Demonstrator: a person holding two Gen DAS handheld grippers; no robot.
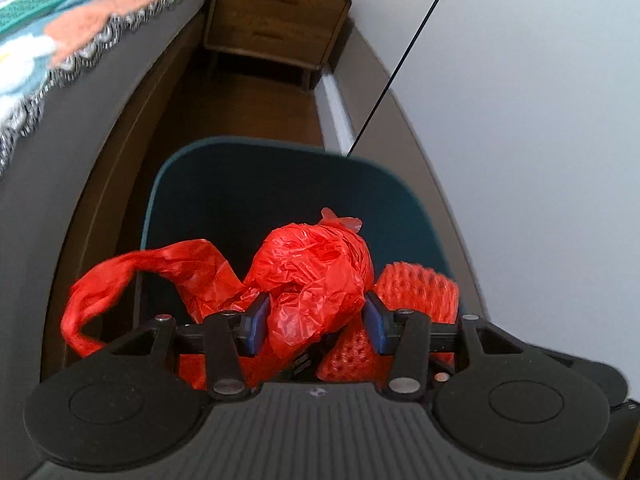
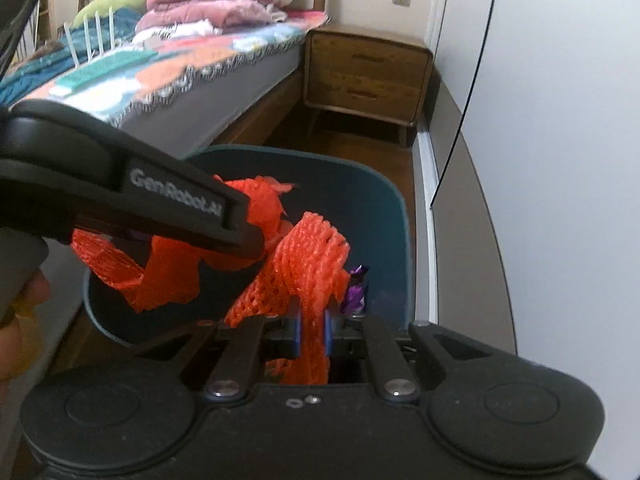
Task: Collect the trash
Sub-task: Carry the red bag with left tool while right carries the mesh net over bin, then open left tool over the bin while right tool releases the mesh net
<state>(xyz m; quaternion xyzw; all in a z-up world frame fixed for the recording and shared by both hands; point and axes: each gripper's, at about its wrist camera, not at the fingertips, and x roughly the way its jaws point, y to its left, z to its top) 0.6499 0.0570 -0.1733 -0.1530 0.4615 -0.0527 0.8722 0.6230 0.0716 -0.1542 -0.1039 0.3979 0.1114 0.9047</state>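
Observation:
My left gripper (image 1: pixel 316 320) is shut on a crumpled red plastic bag (image 1: pixel 312 272) and holds it over the dark teal trash bin (image 1: pixel 192 184). A red foam net (image 1: pixel 416 292) sits beside the bag at the right. My right gripper (image 2: pixel 312 326) is shut on a red foam net (image 2: pixel 308 256), also above the bin (image 2: pixel 396 216). A purple wrapper (image 2: pixel 356 288) is beside the right finger. The left gripper's black body (image 2: pixel 120 188) crosses the right wrist view, with more red net (image 2: pixel 120 268) hanging under it.
A bed with a flowered blanket (image 2: pixel 172 64) and folded clothes stands at the left. A wooden nightstand (image 2: pixel 368 72) is ahead. A white wardrobe door (image 2: pixel 560 120) runs along the right. The floor is brown wood (image 1: pixel 240 112).

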